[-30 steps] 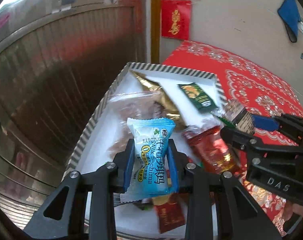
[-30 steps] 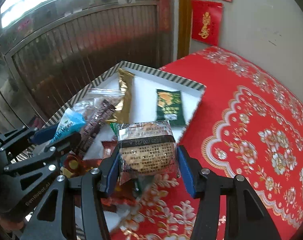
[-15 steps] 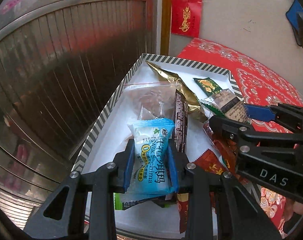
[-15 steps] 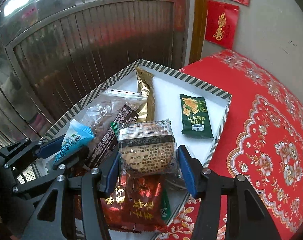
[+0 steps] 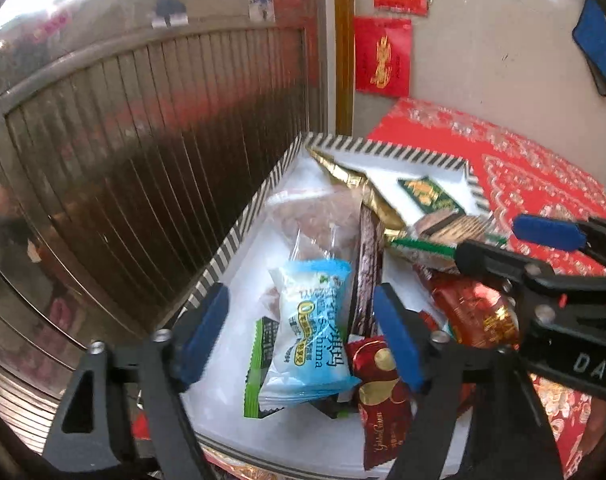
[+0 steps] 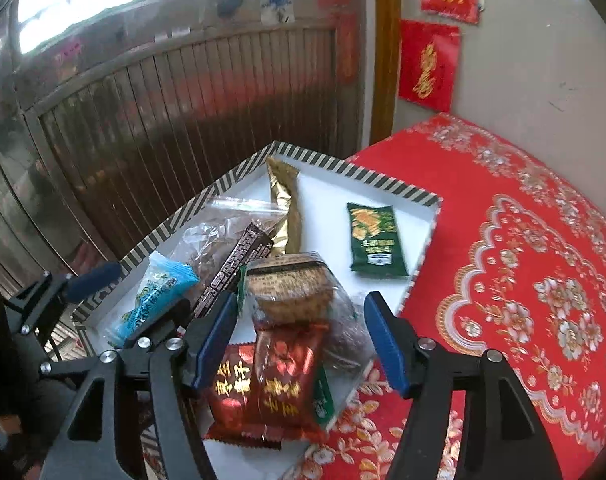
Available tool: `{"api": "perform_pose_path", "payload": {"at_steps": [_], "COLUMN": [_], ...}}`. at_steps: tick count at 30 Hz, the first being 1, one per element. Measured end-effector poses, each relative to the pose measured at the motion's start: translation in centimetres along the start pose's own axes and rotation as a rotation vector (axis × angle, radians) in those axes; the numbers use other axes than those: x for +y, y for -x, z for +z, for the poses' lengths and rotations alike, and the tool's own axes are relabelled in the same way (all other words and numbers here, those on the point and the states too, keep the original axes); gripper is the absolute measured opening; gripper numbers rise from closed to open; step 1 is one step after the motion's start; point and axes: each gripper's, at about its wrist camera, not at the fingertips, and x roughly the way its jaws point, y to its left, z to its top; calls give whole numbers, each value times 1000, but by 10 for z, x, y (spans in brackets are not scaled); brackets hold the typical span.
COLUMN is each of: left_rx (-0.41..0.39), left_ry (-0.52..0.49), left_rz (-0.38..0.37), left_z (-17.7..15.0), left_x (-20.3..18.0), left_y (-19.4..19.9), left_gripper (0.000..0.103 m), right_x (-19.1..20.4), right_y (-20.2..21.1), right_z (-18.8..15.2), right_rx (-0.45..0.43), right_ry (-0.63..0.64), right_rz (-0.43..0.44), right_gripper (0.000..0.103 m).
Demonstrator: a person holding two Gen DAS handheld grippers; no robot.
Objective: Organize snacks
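Note:
A white box with a striped rim [image 5: 239, 236] [image 6: 383, 182] holds several snack packets. My left gripper [image 5: 301, 294] hangs over its near corner with the jaws opening. A light blue candy packet [image 5: 311, 328] lies loose between them, clear of both pads. The right wrist view shows that left gripper [image 6: 149, 288] with the blue packet [image 6: 159, 288] at the box's left side. My right gripper [image 6: 299, 300] is also opening around a clear biscuit packet [image 6: 291, 284]. It rests on two red packets [image 6: 271, 380], and neither pad presses it. From the left wrist view, the right gripper [image 5: 491, 238] sits at the right.
In the box lie a gold packet [image 6: 285, 208], a green packet [image 6: 375, 240], a dark brown bar [image 6: 235, 268] and a clear bag [image 6: 215, 232]. A red patterned tablecloth [image 6: 523, 280] spreads to the right. A ribbed metal gate [image 6: 183, 120] stands close behind the box.
Both grippers opened. The blue packet left the left pads and sank into the box. The biscuit packet came free of the right pads and settled on the red packets.

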Motion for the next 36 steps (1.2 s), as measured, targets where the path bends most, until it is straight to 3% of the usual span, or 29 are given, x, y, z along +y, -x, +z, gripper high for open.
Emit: {"api": "perform_pose_path", "payload": {"at_steps": [2, 6, 9, 13, 23, 32, 36], "left_rx": [-22, -57, -69, -125, -164, -159, -171], "left_ry": [1, 13, 55, 38, 68, 69, 60], "left_rz": [7, 44, 21, 72, 71, 31, 47], "left_z": [0, -2, -5, -13, -34, -42, -40], "left_x": [0, 0, 4, -3, -5, -8, -9], "left_y": [5, 14, 20, 31, 48, 53, 57], "left_gripper": [90, 97, 100, 103, 103, 103, 103], "right_x": [-3, -13, -16, -20, -18, -18, -16], "right_y": [12, 30, 40, 46, 55, 58, 58], "right_z": [-7, -19, -30, -43, -80, -86, -87], "right_rx": [-40, -105, -151, -176, -226, -235, -235], "right_ry": [-12, -84, -127, -165, -187, -185, -177], "right_rz": [-61, -103, -155, -186, -192, -194, -192], "right_gripper": [73, 80, 81, 81, 81, 82, 82]}}
